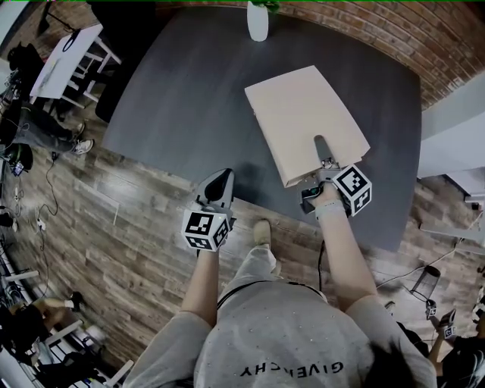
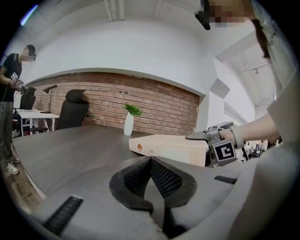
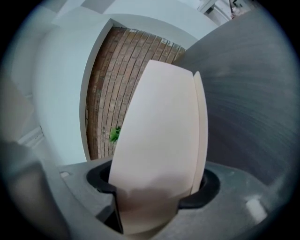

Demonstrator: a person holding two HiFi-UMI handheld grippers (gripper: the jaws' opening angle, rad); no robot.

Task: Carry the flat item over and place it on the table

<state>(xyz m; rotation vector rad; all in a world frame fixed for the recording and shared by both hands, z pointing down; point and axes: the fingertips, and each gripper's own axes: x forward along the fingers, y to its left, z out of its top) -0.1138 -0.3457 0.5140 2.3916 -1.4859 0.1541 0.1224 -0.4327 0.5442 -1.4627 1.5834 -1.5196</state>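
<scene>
The flat beige box (image 1: 303,125) lies on the dark grey table (image 1: 174,98), towards its right side. My right gripper (image 1: 322,151) holds the box's near edge, one jaw over the top face. In the right gripper view the box (image 3: 159,140) fills the space between the jaws of that gripper (image 3: 157,187). The left gripper view shows the box (image 2: 168,147) low on the tabletop with the right gripper (image 2: 199,137) at its right end. My left gripper (image 1: 220,182) is at the table's near edge, left of the box; its jaws (image 2: 151,161) are shut with nothing between them.
A white vase with a green plant (image 1: 258,21) stands at the table's far edge, beyond the box. A black office chair (image 2: 75,108) and a standing person (image 2: 11,93) are off to the left by a white desk (image 1: 64,61). A brick wall runs behind the table.
</scene>
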